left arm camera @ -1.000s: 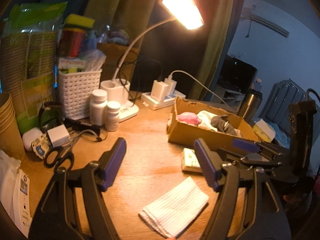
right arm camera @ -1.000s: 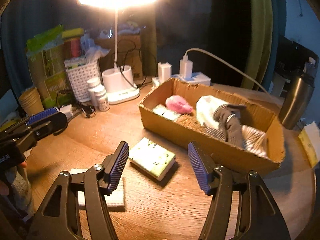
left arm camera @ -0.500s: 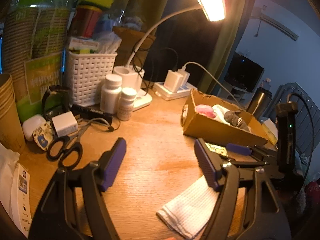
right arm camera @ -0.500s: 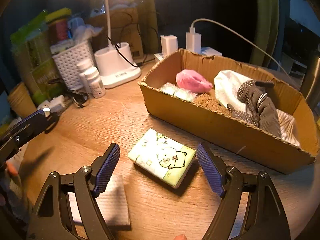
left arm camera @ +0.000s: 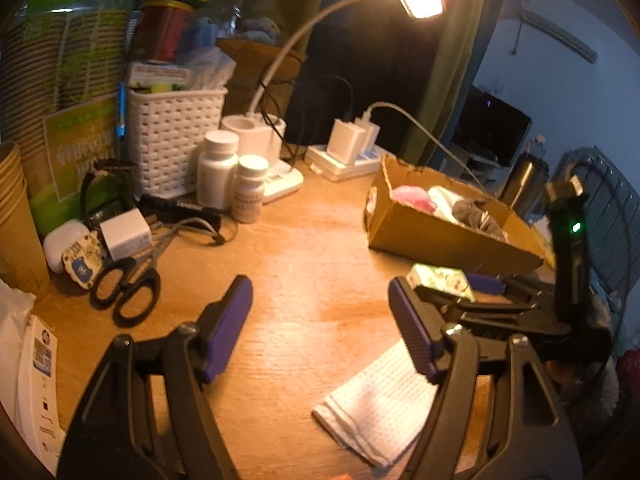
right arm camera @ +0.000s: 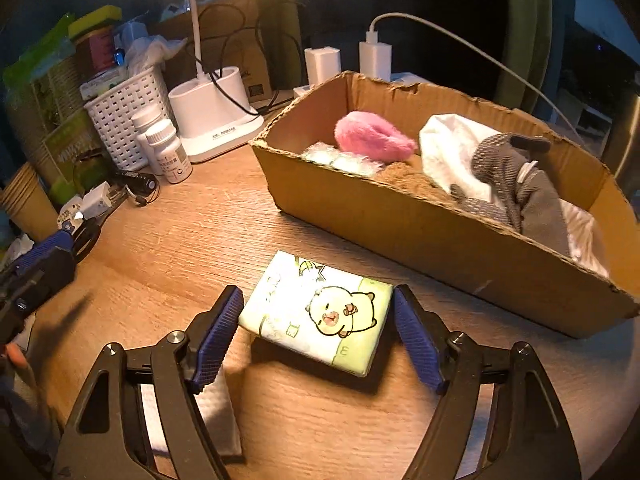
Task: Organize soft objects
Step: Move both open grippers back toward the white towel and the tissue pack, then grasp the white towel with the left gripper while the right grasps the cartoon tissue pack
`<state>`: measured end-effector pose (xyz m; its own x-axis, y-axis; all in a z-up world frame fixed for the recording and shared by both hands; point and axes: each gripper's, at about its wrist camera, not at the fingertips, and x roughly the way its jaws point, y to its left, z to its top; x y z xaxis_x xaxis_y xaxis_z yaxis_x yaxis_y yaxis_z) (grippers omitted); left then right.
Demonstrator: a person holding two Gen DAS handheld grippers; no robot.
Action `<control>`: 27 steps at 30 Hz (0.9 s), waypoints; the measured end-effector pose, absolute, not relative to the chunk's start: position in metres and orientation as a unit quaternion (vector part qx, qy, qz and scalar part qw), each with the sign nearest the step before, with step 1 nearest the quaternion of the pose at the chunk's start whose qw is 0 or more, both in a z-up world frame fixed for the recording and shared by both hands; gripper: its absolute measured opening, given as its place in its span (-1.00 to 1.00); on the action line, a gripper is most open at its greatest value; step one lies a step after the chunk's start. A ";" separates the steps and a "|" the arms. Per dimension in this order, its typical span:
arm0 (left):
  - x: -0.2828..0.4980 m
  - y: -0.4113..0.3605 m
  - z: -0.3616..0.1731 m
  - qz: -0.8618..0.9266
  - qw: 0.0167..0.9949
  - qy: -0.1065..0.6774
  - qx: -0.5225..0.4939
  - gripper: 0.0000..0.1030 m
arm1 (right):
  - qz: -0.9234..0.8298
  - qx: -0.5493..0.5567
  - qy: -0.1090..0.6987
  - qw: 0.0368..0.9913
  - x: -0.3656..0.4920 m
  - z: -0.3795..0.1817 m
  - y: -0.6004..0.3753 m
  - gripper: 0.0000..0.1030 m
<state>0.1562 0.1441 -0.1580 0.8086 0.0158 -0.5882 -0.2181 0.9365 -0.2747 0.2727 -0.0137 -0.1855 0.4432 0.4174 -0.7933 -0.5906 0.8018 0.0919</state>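
1. Right gripper is pointing steeply down at the wooden table, jaws wide and closing in, with the tissue pack sitting between the pads. Left pad looks just at the pack's edge, right pad just beside the other edge; can't tell whether either is pressing yet.
2. Tissue pack is lying flat on the table, slightly skewed, cartoon print facing up, just in front of the cardboard box.
3. Box is already holding soft items: pink plush, white cloth, grey glove, and clear-wrapped packets at the near wall.
4. Left gripper is hovering over bare table, jaws wide, nothing between them.
5. Folded white cloth is lying flat on the table, partly hidden behind the left gripper's right finger; in the right wrist view it's showing under the right gripper's left finger.
6. In the left wrist view the right gripper is sitting low at the far right, next to the pack and the box.
7. Clutter sitting at the back left: scissors, two white pill bottles, white basket, lamp base, paper cups.
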 end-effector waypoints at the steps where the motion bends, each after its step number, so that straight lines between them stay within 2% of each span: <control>1: 0.158 0.140 -0.160 0.062 0.935 0.309 -0.165 0.40 | 0.299 -0.098 0.432 0.845 0.271 -0.184 -0.016 0.53; 14: 0.172 0.071 -0.172 0.021 0.924 0.368 -0.102 0.40 | 0.283 -0.066 0.403 0.868 0.255 -0.164 -0.069 0.53; 27: 0.186 0.053 -0.188 0.045 0.896 0.435 -0.072 0.40 | 0.261 -0.026 0.395 0.881 0.255 -0.165 -0.125 0.53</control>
